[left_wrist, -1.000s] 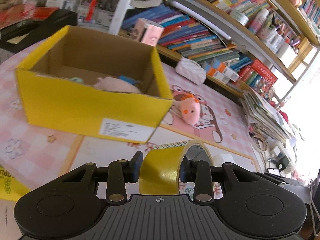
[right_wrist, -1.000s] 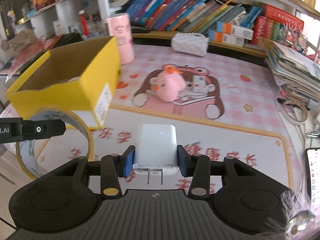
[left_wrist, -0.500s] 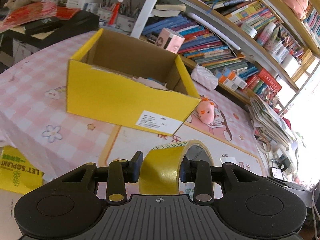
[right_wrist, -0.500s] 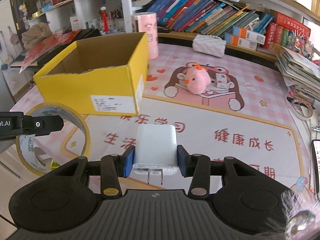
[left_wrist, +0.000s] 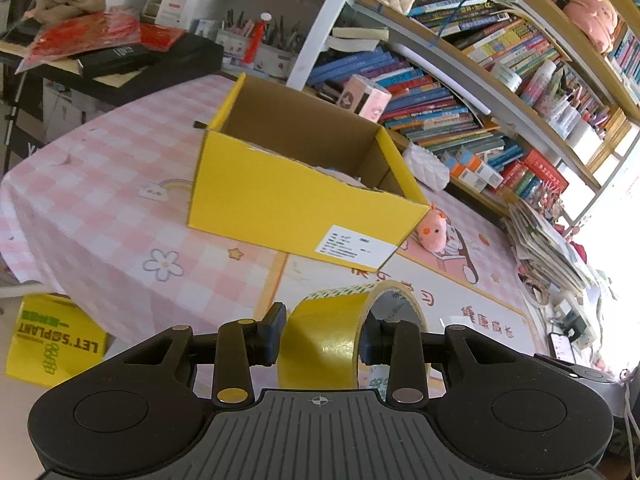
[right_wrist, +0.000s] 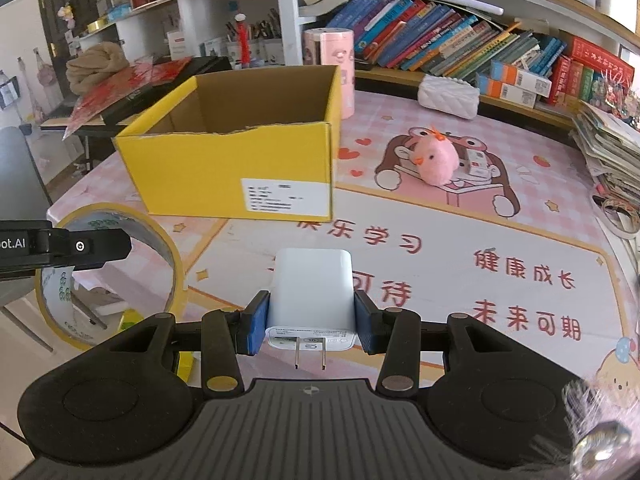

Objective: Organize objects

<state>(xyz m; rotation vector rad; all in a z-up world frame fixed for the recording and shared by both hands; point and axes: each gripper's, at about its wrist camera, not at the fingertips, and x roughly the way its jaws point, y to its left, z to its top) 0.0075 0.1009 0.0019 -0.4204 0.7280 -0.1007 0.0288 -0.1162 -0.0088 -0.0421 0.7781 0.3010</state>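
Both claws backed off from the open yellow cardboard box (right_wrist: pixel 240 168), now smaller ahead | left claw (left_wrist: pixel 320 338) pinched yellow tape roll (left_wrist: pixel 332 336); right claw (right_wrist: pixel 310 322) pinched white plug charger (right_wrist: pixel 312 292) | box on worktop (right_wrist: pixel 440 248) lay ahead-left of right claw; left claw nearer

Your left gripper (left_wrist: pixel 322 334) is clamping a tape roll (left_wrist: pixel 324 332) — your right gripper (right_wrist: pixel 308 320) is pinching a white charger (right_wrist: pixel 310 296), both angling downward.

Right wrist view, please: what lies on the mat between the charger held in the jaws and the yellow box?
Nothing: between the white charger and the yellow box, the right wrist view shows only bare printed mat.
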